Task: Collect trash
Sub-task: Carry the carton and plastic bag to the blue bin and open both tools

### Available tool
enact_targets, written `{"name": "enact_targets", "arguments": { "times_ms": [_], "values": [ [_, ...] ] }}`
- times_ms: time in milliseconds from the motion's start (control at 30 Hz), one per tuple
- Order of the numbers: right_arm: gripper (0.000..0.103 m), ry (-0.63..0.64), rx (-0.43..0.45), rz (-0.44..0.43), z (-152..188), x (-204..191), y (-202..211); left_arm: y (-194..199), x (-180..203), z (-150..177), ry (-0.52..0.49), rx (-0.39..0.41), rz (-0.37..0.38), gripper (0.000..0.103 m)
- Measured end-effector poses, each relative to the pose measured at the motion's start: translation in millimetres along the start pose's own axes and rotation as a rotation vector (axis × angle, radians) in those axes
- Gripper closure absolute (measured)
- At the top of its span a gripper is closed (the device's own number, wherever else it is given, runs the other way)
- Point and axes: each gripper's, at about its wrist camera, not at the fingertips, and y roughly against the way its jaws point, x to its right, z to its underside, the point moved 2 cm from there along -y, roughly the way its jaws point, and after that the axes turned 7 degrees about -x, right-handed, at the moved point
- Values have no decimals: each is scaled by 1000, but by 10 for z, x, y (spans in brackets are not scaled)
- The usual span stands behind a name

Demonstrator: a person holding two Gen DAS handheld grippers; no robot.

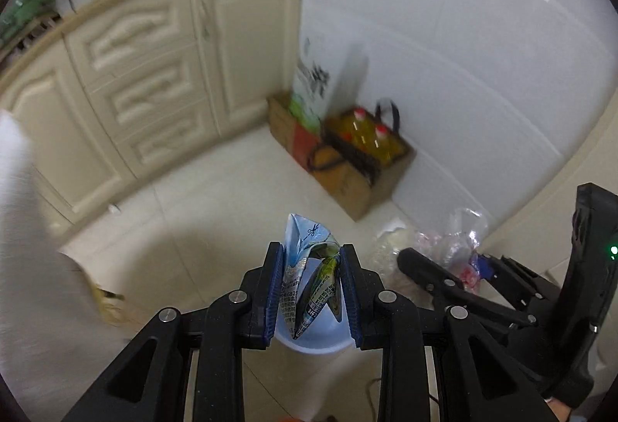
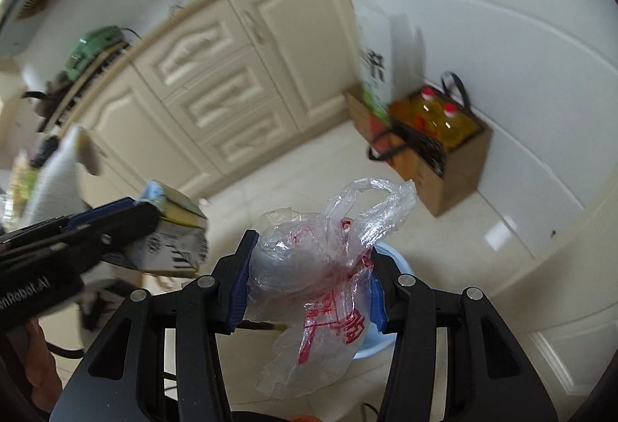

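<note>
Both grippers loaded over a half-hidden blue bin (image 1: 309, 343)

Left gripper (image 1: 313, 290) pinches a crushed drink carton (image 1: 305, 267) between its pads; right gripper (image 2: 309, 287) clamps a crumpled clear plastic bag (image 2: 320, 267) — both blurred, above the bin. Beyond: cream cabinets (image 1: 154, 82), cardboard box (image 1: 359, 186) of oil bottles (image 1: 367, 136).

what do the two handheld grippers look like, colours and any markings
Both the left gripper and right gripper have matte black linkage arms with round silver pivot pins and ribbed blue finger pads. The left body bears white lettering; the right shows a green light.
</note>
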Motion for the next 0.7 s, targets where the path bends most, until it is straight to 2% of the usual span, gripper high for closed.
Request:
{"name": "enact_targets", "arguments": {
  "times_ms": [33,67,133,300,433,600,700],
  "values": [
    [53,-4,-14,15,11,49,-95,-167,1,-31,-5,-31,5,76],
    [53,-9,-30,29,29,98,-187,-273,2,-85,-11,-41,-3,72],
    [53,-19,-54,45,75,219,-325,-454,-9,-174,-23,-52,-19,70],
    [53,-53,-109,67,204,420,-626,-703,12,-301,-34,-72,-60,42],
    [53,-66,-135,69,247,474,-777,-764,242,-222,-24,-76,-85,40],
    [51,-68,-160,65,254,442,-940,-743,215,-156,21,-82,-116,39],
    [50,-59,-156,59,214,385,-983,-598,235,-102,30,-66,-175,35]
  ]
}}
